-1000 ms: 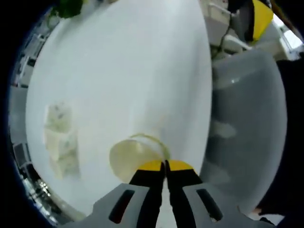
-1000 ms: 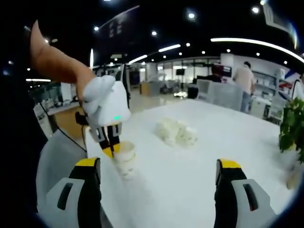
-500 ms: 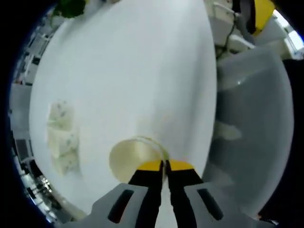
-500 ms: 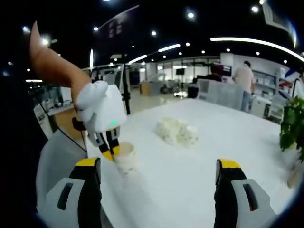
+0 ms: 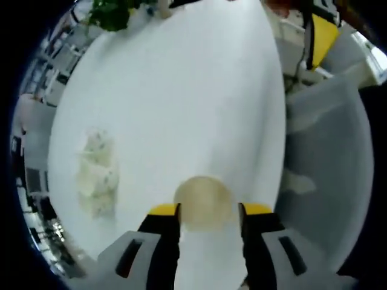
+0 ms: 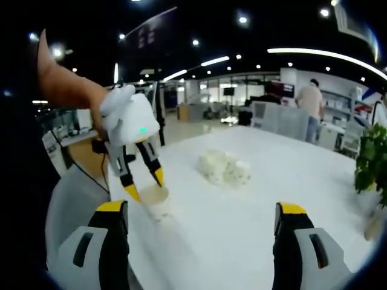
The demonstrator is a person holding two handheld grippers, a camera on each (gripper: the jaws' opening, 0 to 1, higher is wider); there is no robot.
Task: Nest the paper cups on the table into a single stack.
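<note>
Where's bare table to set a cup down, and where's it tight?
Free: the broad table stretch between the cup cluster and the plant, and the near patch ahead of the right gripper. Tight: the edge corner where the open left gripper straddles the cup, and beside the cluster.

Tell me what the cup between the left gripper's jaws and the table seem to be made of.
The cup looks like thin paper, matte cream, with a rolled rim; any coating is unclear. The table looks like smooth white laminate or painted board with a soft sheen, though the material is uncertain. The left gripper stands open around the cup.
</note>
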